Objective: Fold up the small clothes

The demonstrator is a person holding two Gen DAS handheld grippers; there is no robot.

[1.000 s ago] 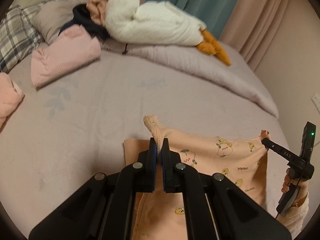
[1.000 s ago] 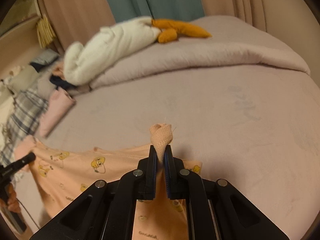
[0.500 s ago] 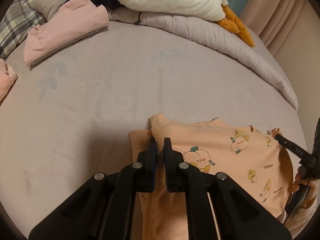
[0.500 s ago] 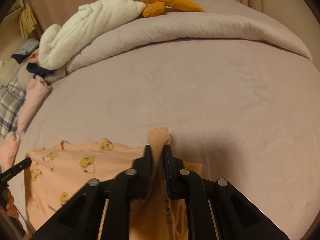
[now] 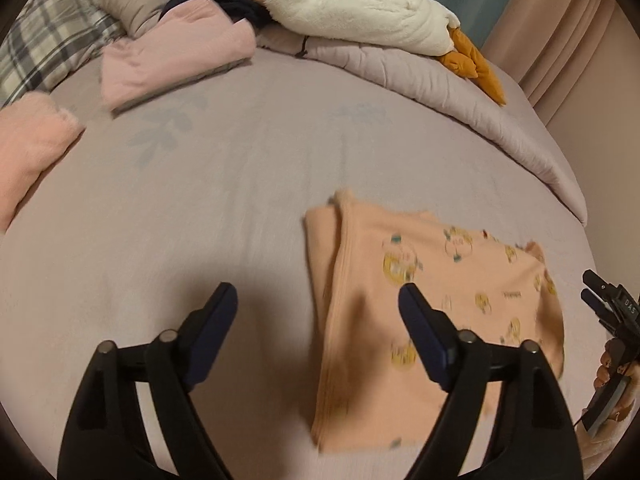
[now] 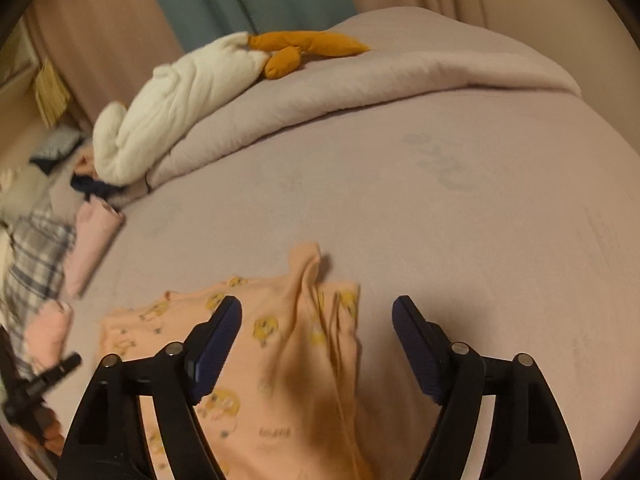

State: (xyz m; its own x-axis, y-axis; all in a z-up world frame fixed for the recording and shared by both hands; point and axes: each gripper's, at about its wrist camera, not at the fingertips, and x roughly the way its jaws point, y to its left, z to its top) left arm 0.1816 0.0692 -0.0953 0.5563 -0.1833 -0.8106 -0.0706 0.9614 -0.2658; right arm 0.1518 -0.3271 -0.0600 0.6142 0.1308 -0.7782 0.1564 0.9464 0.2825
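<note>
Left wrist view: left gripper (image 5: 316,312), jaws opening and already wide, nothing pinched; the peach printed garment (image 5: 440,300) lies below and partly between them, flat on the bed (image 5: 240,208). Right gripper (image 6: 318,324), seen from the right wrist, likewise opening, wide, with the cloth under it and untouched by the pads.

Item: one small garment, doubled over, layered edge along its left side, a small raised peak (image 6: 306,256) of fabric at the far right corner.

Step, as judged: a fold has just been laid and let go. Next move probably calls for a fresh pinch on two corners or an edge for a second fold, or a smoothing pass over the peak; both tools would need to come down onto the cloth.

Surroundings: folded pink clothes (image 5: 172,60) and a fluffy pink piece (image 5: 28,148) well apart at far left; white plush toy (image 5: 360,4) on the rolled quilt (image 5: 500,120) at the back.

Room: bare sheet ahead and to the left of the garment; the bed edge is not visible nearby.
</note>
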